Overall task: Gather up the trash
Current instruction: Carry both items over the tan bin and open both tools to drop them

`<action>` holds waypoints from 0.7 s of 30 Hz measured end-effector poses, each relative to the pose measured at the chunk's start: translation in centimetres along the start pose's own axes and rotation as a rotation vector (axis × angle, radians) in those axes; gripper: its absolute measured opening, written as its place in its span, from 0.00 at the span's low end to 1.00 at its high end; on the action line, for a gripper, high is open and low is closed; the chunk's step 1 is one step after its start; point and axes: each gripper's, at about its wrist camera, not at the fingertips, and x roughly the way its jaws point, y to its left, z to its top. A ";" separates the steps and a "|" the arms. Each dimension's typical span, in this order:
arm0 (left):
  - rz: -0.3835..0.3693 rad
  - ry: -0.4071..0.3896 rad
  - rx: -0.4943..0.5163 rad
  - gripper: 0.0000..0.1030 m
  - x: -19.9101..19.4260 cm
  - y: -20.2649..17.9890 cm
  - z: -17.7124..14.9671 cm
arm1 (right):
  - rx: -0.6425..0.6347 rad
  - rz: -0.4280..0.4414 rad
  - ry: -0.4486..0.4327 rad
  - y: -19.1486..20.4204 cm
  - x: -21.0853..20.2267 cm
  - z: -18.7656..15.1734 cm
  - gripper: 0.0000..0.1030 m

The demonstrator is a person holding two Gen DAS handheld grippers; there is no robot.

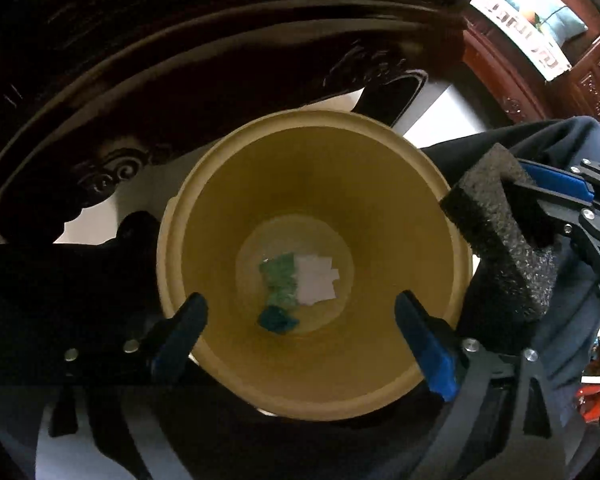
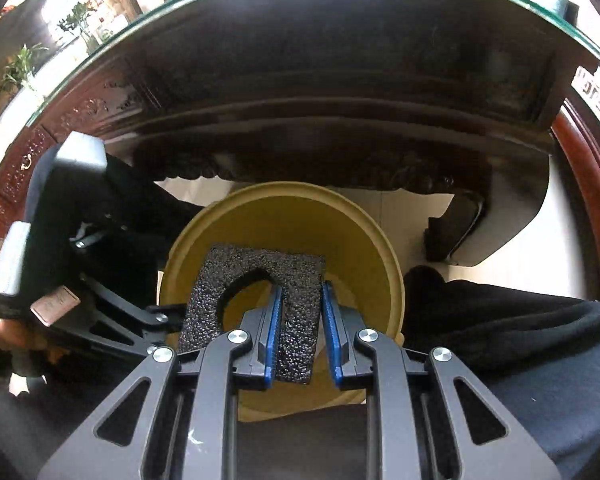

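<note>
- My right gripper (image 2: 299,328) is clenched on a black foam piece (image 2: 256,304), pinching one leg of its U shape — a narrow part the jaws can close on.
- I hold the foam over the mouth of the yellow bin (image 2: 284,216), so that, as I judge it, letting go will drop it straight in.
- My left gripper (image 1: 300,320) is released, jaws spread wide, holding nothing; it hangs over the bin (image 1: 312,152), out of the foam's (image 1: 500,240) way.
- In the bottom already lie green scraps (image 1: 280,280) and white paper (image 1: 316,280).
- The bin stands on a pale floor beside the dark carved bench (image 2: 300,128); its glass-edged top overhangs behind, and my dark-clothed legs crowd both sides — nothing blocks the opening itself.
</note>
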 end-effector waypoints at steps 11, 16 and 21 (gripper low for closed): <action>0.053 0.034 0.008 0.92 -0.3 1.2 -0.6 | -0.013 0.006 0.074 0.4 3.3 -0.3 0.20; 0.092 0.011 0.026 0.92 -1.3 1.2 -0.7 | -0.074 -0.029 0.100 1.6 4.3 -0.5 0.35; 0.098 0.010 0.010 0.92 -1.4 1.8 -0.7 | -0.091 -0.013 0.105 2.2 4.4 -0.6 0.59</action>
